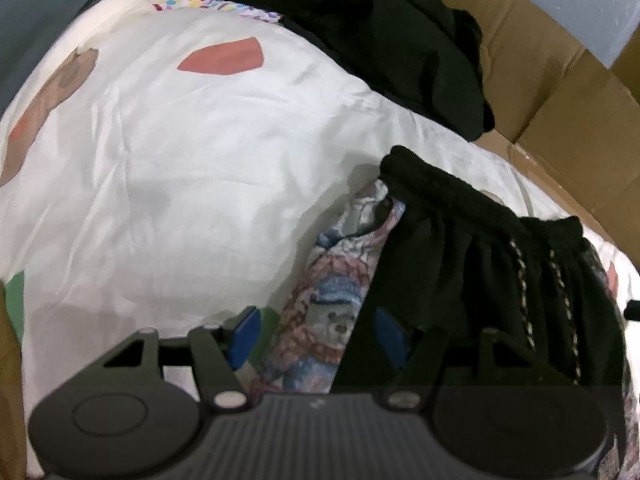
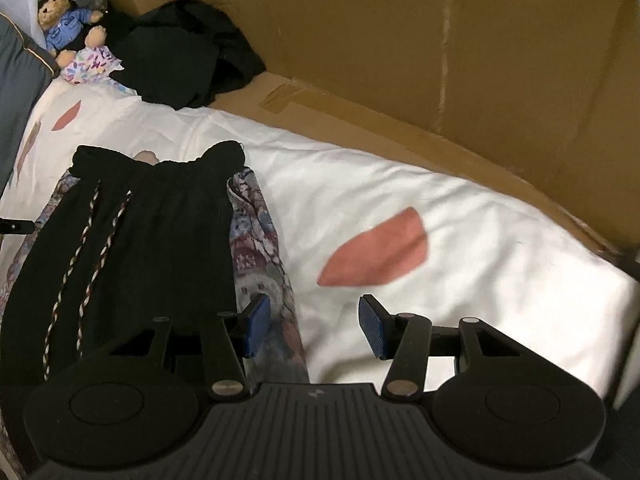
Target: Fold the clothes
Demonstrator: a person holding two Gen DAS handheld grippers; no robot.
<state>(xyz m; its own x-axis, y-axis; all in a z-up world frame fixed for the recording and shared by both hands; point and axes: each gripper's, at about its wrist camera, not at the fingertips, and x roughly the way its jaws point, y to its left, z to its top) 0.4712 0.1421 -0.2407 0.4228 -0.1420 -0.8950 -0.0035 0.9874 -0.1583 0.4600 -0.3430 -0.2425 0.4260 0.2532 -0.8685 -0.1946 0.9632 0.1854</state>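
Observation:
Black drawstring trousers (image 1: 480,272) (image 2: 140,240) lie flat, waistband away from me, on a bear-print cloth (image 1: 320,320) (image 2: 260,248) spread over the white sheet. My left gripper (image 1: 318,334) is open low over the trousers' left edge. The bear-print cloth and the black hem sit between its blue pads (image 1: 246,332). My right gripper (image 2: 315,328) is open at the trousers' right side. Its left pad (image 2: 256,328) is over the bear-print cloth's edge and its right pad (image 2: 374,328) over bare sheet. Nothing is gripped.
The white sheet (image 1: 180,140) (image 2: 460,208) carries pink patches. A heap of black clothes (image 1: 400,48) (image 2: 180,52) lies at the far end beside a teddy bear (image 2: 60,20). Cardboard walls (image 1: 560,100) (image 2: 400,60) border the right side. A grey cushion (image 2: 16,80) lies far left.

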